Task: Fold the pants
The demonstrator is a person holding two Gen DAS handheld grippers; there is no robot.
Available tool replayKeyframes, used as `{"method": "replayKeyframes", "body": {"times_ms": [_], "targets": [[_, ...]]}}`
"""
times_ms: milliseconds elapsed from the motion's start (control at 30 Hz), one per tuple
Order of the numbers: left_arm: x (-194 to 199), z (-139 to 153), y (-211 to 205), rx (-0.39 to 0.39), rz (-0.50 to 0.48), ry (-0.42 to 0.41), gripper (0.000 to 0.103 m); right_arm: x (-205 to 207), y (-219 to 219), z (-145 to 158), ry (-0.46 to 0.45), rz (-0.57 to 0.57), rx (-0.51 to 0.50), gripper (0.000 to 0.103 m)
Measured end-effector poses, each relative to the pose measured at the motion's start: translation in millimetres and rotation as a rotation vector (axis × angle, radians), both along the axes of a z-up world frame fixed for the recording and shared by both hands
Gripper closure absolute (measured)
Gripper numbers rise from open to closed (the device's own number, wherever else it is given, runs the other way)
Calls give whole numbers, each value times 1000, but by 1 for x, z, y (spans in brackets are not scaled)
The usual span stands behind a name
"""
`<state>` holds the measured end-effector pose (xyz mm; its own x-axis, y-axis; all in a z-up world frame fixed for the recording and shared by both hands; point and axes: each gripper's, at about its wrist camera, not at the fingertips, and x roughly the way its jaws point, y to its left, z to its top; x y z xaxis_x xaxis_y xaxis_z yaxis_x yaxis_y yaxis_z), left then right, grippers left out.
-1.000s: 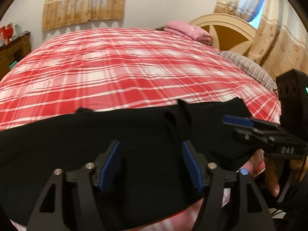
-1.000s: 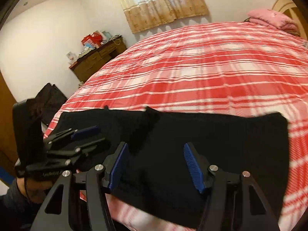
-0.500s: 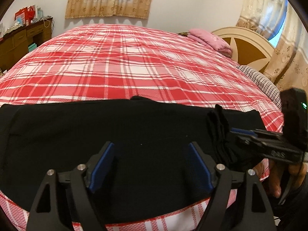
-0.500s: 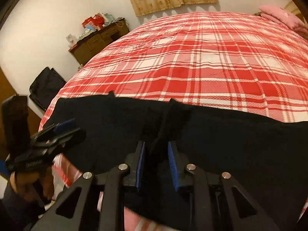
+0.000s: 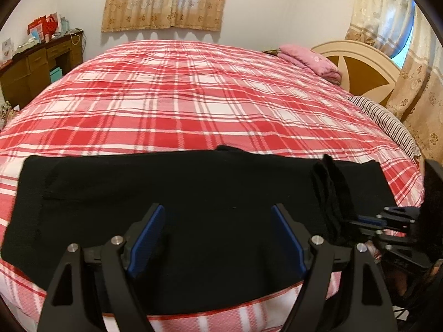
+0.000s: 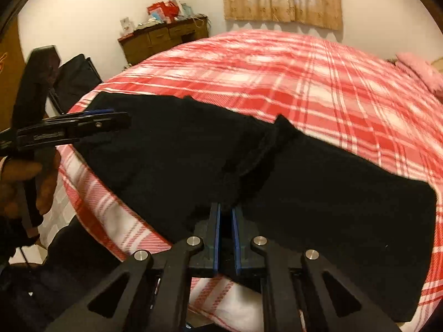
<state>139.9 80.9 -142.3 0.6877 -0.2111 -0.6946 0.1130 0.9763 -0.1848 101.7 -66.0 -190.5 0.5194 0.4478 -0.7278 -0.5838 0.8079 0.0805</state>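
My bed (image 5: 193,105), under a red plaid cover, carries the black pants (image 5: 193,202) along its near edge and a folded pink blanket (image 5: 310,62) beside the headboard (image 5: 360,66).

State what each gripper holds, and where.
Right gripper: shut on a raised fold at the near edge of the black pants. Left gripper: open, holding nothing.

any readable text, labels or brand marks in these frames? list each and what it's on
None can be read for sure.
Right gripper: pale marking on its body in the left wrist view, too blurred.
Left gripper: marking on its side, too blurred.
Boxes and cards on the wooden dresser: print too small.
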Motion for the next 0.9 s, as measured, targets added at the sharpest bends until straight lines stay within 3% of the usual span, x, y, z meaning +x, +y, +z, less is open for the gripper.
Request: {"method": "replayKeyframes", "body": {"times_ms": [300,333,367,400,433,567,700,800,900], "targets": [[-3,5,34,64,59,-13,22,-4,8,-17,22,29,-24,94],[-4,7,38,73,67,-17,22,-7,9,-14,7,39,-38,83],[-5,10,48,93,87,-26,22,-10,10,-10,-5,52,-49,54],[-6,13,57,111,107,-33,22,-13,10,-6,-19,62,-43,41],[-7,15,67,128,132,-37,22,-16,8,-2,-42,63,-21,36],[-16,20,116,155,258,-61,15,-14,2,6,-70,41,42,36],[-21,10,165,101,375,-42,14,10,-5,-19,49,-32,40,36],[-18,-3,177,43,368,-6,16,5,-8,-13,11,-40,57,36],[-11,-12,169,17,311,15,31,3,-16,-1,-41,-63,103,36]]}}
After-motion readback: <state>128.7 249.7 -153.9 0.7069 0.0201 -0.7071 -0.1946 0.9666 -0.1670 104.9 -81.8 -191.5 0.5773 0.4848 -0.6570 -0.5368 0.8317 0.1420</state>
